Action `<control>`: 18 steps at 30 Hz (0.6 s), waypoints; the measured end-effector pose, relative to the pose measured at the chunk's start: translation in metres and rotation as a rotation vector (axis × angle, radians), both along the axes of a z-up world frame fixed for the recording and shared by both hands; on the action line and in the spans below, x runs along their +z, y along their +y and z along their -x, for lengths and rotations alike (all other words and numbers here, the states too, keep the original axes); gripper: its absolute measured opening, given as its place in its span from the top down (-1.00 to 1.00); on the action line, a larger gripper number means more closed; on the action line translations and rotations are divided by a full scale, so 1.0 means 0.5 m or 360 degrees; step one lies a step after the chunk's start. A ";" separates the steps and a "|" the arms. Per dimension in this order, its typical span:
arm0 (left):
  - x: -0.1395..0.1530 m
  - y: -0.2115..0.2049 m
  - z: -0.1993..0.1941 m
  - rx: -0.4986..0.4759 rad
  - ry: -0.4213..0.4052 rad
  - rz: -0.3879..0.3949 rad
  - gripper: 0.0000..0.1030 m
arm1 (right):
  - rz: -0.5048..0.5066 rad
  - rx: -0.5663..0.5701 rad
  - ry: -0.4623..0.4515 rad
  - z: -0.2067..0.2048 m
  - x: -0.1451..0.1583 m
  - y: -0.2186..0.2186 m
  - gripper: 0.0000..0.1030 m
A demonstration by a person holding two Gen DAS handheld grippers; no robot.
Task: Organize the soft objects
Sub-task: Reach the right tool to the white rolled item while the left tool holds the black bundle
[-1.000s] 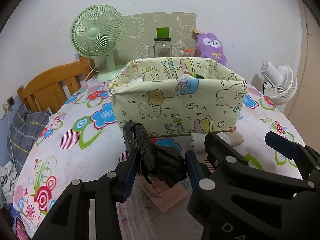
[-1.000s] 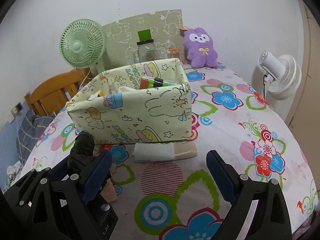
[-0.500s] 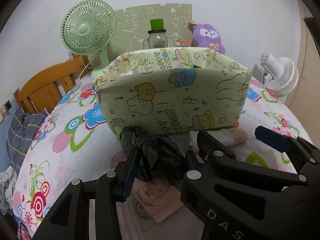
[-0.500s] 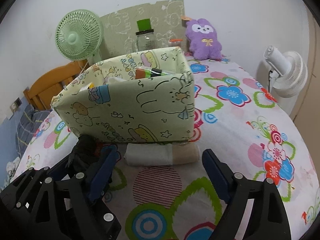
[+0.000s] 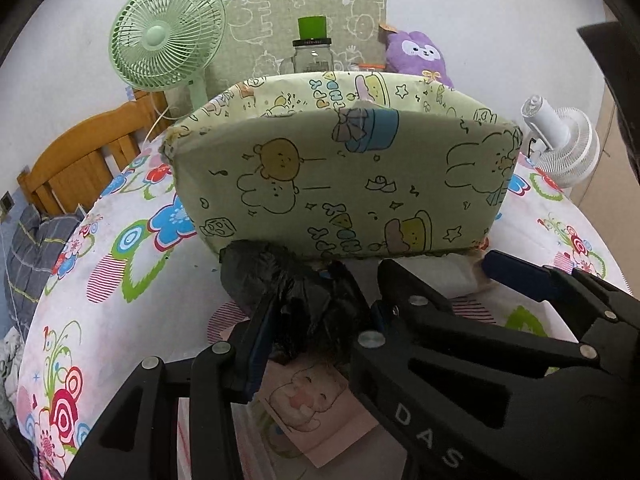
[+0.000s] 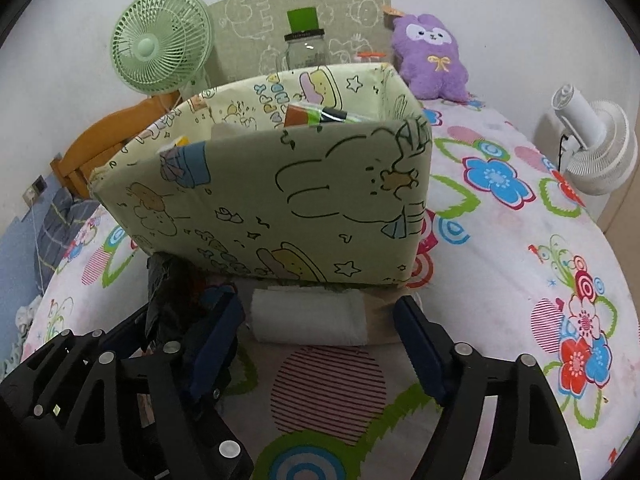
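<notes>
Both grippers have closed in on the fabric storage box (image 5: 344,176); it now fills our views, against a second ago. Left gripper (image 5: 316,316) stays clenched on the black crumpled bundle (image 5: 280,280), near the box's near wall. Right gripper (image 6: 320,320) is spread wide, straddling the white rolled cloth (image 6: 308,316) on the floral tablecloth (image 6: 520,240). Grasp seems next.

Both wrist views sit low over the flowered bedspread (image 6: 500,240), looking forward along their jaws toward the back wall. The left view faces the fabric storage box (image 5: 344,184) nearly square-on and close; the right view stands further right, angled onto the box's corner. The 2 share the box, green fan (image 6: 160,56), purple plush (image 6: 432,56) and white fan (image 5: 564,148)
</notes>
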State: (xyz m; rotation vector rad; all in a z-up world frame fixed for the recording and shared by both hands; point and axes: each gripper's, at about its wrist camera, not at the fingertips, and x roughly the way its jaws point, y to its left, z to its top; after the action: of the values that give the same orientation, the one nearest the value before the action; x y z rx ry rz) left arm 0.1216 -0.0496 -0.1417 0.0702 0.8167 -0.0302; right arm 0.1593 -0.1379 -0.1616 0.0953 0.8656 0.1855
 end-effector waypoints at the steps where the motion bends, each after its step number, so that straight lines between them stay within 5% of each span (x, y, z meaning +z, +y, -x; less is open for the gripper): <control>1: -0.002 -0.001 -0.001 0.0002 0.0001 -0.0002 0.06 | 0.0000 0.0003 0.0014 -0.002 -0.002 0.000 -0.39; 18: 0.006 -0.014 0.029 -0.0032 0.0002 0.0004 0.06 | -0.0039 0.0002 0.0012 0.032 0.001 -0.011 0.14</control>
State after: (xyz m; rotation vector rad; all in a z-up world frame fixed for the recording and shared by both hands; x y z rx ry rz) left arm 0.1070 -0.0568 -0.1389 0.0759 0.8169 -0.0502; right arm 0.1435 -0.1433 -0.1610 0.1183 0.8713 0.1972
